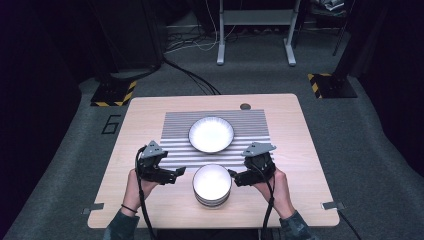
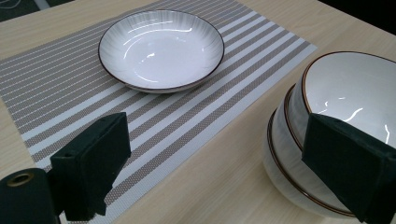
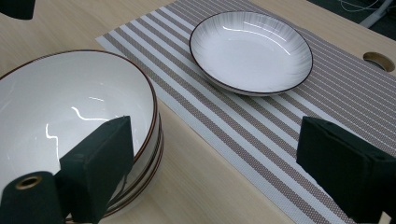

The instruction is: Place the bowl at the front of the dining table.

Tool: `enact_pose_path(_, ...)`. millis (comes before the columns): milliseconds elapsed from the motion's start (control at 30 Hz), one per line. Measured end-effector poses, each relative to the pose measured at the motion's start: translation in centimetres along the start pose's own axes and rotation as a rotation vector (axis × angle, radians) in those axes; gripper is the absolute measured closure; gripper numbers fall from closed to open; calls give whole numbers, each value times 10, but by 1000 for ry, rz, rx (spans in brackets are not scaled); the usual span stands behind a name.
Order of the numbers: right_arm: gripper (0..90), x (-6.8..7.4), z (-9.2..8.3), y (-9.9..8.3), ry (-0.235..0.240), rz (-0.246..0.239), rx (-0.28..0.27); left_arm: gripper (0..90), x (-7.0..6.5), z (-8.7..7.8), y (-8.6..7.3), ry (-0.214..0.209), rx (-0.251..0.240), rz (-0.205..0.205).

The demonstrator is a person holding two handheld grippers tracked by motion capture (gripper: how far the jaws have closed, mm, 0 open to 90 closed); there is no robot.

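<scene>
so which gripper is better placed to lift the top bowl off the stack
Probably the right gripper: its open jaws sit right at the rim of the stack of bowls, one pad over the top bowl's edge in its own view. The left gripper, also open, is slightly farther away.

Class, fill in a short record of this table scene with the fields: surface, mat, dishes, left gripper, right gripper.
surface: light wooden table
mat: striped placemat, lying flat on the far half of the table
dishes: one shallow plate on the mat; a stack of bowls on bare wood in front of the mat
left gripper: left gripper, jaws open, beside the stack on its left, holding nothing
right gripper: right gripper, jaws open, close to the stack on its right, holding nothing
</scene>
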State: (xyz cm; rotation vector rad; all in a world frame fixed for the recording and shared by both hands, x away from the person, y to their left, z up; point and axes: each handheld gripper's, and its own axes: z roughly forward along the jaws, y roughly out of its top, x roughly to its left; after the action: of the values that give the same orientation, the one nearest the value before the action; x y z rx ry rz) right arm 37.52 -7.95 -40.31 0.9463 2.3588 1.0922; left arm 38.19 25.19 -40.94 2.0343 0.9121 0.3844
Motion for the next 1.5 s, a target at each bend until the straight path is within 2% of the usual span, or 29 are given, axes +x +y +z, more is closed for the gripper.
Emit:
enact_pose_path(433, 119, 8, 7, 4, 28, -8, 18, 81, -11, 8, 8, -35, -1, 12)
enact_pose_path(567, 126, 11, 11, 6, 40, -30, 25, 82, -16, 13, 11, -48, 10, 26)
enact_pose_path(1267, 133, 22, 32, 8, 77, -41, 70, 82, -34, 37, 14, -100, 67, 82)
enact_pose_path(1500, 169, 26, 39, 8, 93, -45, 88, 156, -40, 45, 13, -115, 96, 103)
